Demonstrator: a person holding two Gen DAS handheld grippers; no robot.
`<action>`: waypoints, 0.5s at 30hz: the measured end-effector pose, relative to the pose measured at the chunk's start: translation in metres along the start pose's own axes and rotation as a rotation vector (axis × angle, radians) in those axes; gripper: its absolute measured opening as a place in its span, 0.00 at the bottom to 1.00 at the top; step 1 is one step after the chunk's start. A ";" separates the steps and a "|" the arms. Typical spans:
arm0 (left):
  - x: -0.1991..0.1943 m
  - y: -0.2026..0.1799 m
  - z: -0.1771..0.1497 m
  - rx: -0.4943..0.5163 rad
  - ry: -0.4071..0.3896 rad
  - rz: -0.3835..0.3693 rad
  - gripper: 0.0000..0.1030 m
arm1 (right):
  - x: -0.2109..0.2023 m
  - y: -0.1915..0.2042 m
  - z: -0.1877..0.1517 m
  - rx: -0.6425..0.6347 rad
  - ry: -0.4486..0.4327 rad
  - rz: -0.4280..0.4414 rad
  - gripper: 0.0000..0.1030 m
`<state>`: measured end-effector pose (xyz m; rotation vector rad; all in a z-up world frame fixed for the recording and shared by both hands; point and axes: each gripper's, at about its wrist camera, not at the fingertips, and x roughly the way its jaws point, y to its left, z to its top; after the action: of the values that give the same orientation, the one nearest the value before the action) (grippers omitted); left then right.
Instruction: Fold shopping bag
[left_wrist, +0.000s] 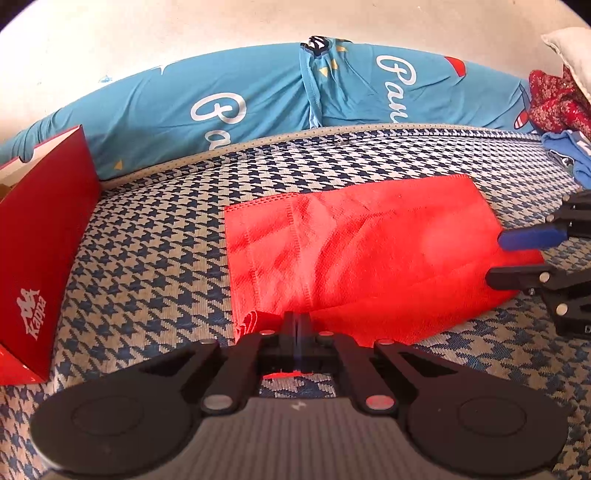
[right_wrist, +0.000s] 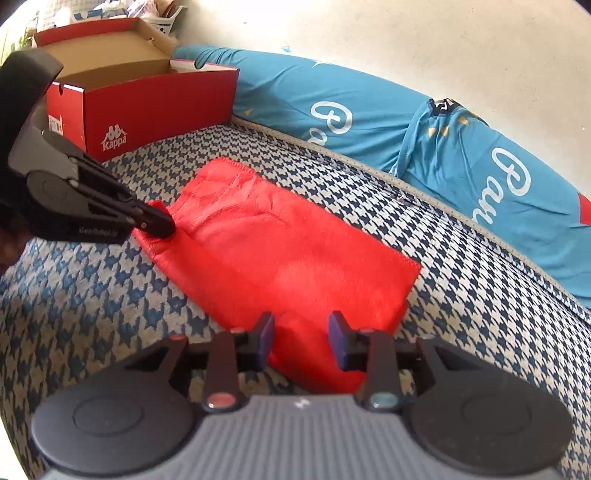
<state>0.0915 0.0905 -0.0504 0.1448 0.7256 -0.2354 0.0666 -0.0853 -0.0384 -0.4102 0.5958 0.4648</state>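
Note:
A red fabric shopping bag (left_wrist: 369, 251) (right_wrist: 280, 266) lies flat on a blue-and-white houndstooth bed cover (left_wrist: 147, 258) (right_wrist: 92, 295). My left gripper (left_wrist: 299, 321) (right_wrist: 166, 225) is shut on the bag's near edge by a seam, where the fabric bunches up a little. My right gripper (right_wrist: 303, 332) (left_wrist: 498, 256) is at the bag's other end. Its blue-padded fingers (right_wrist: 267, 332) stand apart on either side of the bag's edge, and the pads do not press the fabric.
An open red Kappa shoe box (left_wrist: 44, 240) (right_wrist: 147, 110) stands on the bed left of the bag. A long blue bolster (left_wrist: 221, 103) (right_wrist: 369, 122) lines the wall behind. Red patterned cloth (left_wrist: 554, 99), blue cloth (left_wrist: 569, 151) and a white pillow (left_wrist: 569, 55) lie at the right.

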 end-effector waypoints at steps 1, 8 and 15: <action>0.000 0.000 0.000 0.000 0.000 0.001 0.00 | -0.001 0.000 0.001 -0.002 -0.006 0.003 0.28; -0.001 -0.001 0.001 0.000 0.000 0.006 0.00 | -0.001 0.006 0.002 -0.047 -0.020 0.018 0.28; 0.000 -0.002 0.001 0.001 0.000 0.009 0.00 | 0.000 0.015 0.007 -0.069 -0.033 0.083 0.28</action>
<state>0.0912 0.0885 -0.0495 0.1488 0.7249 -0.2268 0.0619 -0.0696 -0.0366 -0.4437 0.5673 0.5721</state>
